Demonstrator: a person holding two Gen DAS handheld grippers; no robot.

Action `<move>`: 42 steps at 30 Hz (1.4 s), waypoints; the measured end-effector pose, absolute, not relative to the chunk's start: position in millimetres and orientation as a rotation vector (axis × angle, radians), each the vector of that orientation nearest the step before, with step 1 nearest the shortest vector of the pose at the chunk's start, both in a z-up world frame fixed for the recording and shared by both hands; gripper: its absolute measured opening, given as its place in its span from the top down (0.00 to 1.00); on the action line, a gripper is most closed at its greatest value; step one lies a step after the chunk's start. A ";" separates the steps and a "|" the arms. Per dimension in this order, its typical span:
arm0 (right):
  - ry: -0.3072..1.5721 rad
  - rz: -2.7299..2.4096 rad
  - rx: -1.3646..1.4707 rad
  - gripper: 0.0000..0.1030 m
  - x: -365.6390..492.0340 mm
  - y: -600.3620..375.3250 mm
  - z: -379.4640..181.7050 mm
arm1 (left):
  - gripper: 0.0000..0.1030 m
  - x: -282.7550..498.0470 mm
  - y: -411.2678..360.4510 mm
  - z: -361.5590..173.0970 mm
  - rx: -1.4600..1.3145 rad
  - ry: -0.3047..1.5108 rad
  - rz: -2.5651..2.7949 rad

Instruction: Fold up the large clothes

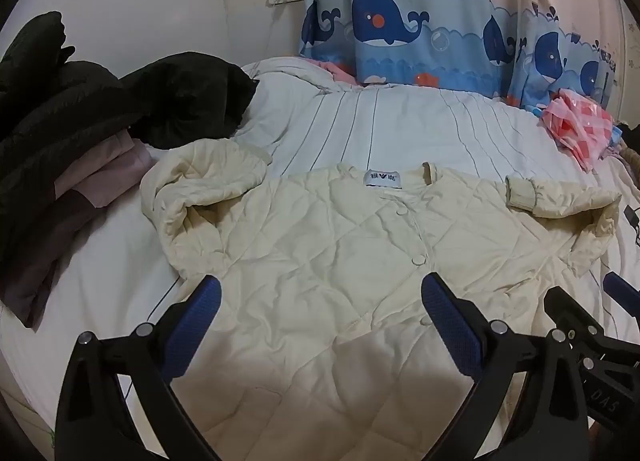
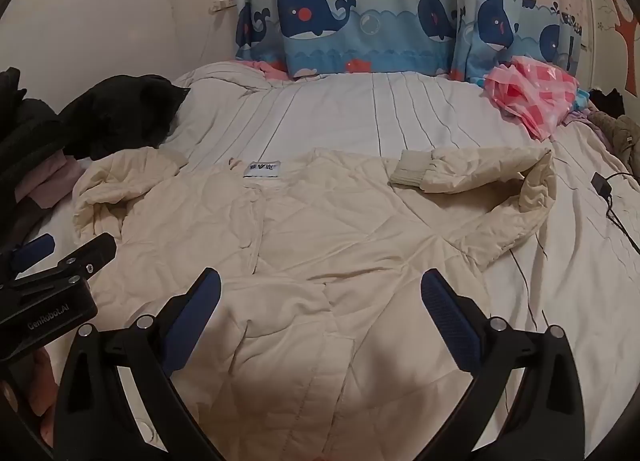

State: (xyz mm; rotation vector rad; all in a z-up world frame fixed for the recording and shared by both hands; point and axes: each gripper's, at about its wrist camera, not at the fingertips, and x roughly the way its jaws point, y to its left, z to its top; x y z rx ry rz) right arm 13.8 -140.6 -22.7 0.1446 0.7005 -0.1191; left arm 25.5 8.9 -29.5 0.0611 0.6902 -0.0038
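Observation:
A cream quilted jacket (image 1: 320, 245) lies spread front-up on the bed, collar with a white label (image 1: 383, 178) at the far side. It also shows in the right wrist view (image 2: 340, 229). Its left sleeve (image 1: 200, 181) is bunched up. Its right sleeve (image 2: 480, 173) is bent back, with the ribbed cuff (image 2: 412, 173) lying on the chest. My left gripper (image 1: 320, 293) is open and empty above the jacket's lower part. My right gripper (image 2: 320, 289) is open and empty above the hem, to the right of the left one.
The bed has a white striped quilt (image 1: 380, 129). A pile of black and pink clothes (image 1: 80, 121) lies at the left. A pink checked bag (image 2: 532, 97) sits at the far right. A black charger with cable (image 2: 604, 189) lies at the right edge. Whale curtains (image 2: 360, 21) hang behind.

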 end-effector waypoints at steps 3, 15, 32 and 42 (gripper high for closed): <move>0.705 -0.119 0.145 0.06 14.4 -140.0 -22.7 | 0.07 25.0 8.2 -29.5 0.060 0.690 -0.004; 0.698 -0.123 0.144 0.06 13.7 -139.7 -23.8 | 0.07 24.9 7.3 -30.0 0.067 0.685 0.002; 0.698 -0.125 0.142 0.06 14.1 -140.0 -24.0 | 0.07 25.9 8.0 -31.6 0.082 0.675 0.004; 0.697 -0.129 0.144 0.06 13.8 -140.2 -24.0 | 0.07 24.7 7.5 -31.9 0.085 0.673 0.006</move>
